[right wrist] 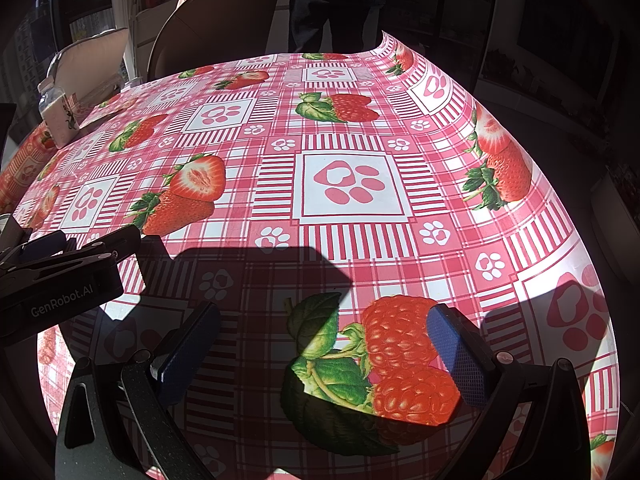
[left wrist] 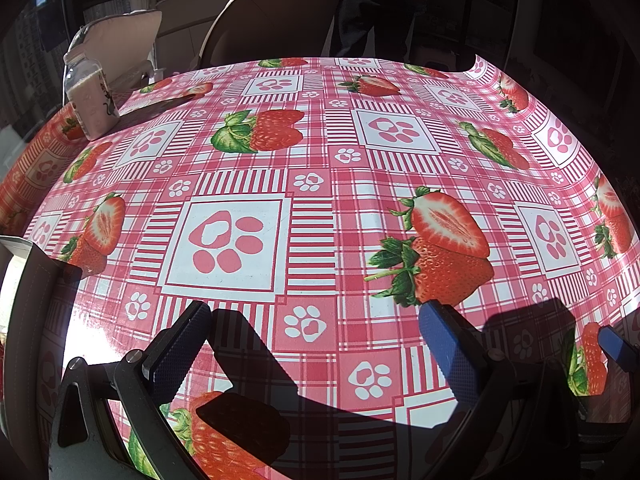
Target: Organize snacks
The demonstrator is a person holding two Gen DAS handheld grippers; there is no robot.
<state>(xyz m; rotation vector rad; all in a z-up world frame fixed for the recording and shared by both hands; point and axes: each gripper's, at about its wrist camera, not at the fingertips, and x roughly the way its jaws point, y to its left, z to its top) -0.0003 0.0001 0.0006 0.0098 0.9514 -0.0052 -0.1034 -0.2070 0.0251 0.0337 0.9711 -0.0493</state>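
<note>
Snacks are nowhere to be seen on the open stretch of tabletop, folks, and both tools are empty over it. What we do have is a glossy pink plaid oilcloth printed with strawberries and paw marks [left wrist: 320, 208], lit hard by sun. At its far left edge stands a clear plastic jar with pale contents and a printed label [left wrist: 90, 100]; whether it counts as a snack, I cannot tell from here. Beside it a beige cushion [left wrist: 120, 36] rests on a seat, and a brown rounded chair back [left wrist: 272, 12] sits behind the table.

The left gripper [left wrist: 316, 344] hovers low, blue-padded fingers [left wrist: 450, 350] spread wide apart, nothing between them. The right gripper [right wrist: 324, 344] matches it, fingers [right wrist: 448, 340] wide and empty, with the left tool's black body showing at its left.

If that jar is the target, my read is a stiff, smooth, fairly light container, likely slippery on the sides. Best bet is a squeeze across the flat mid-body, below the lid, keeping it upright. The slick cloth may let it slide when nudged.
</note>
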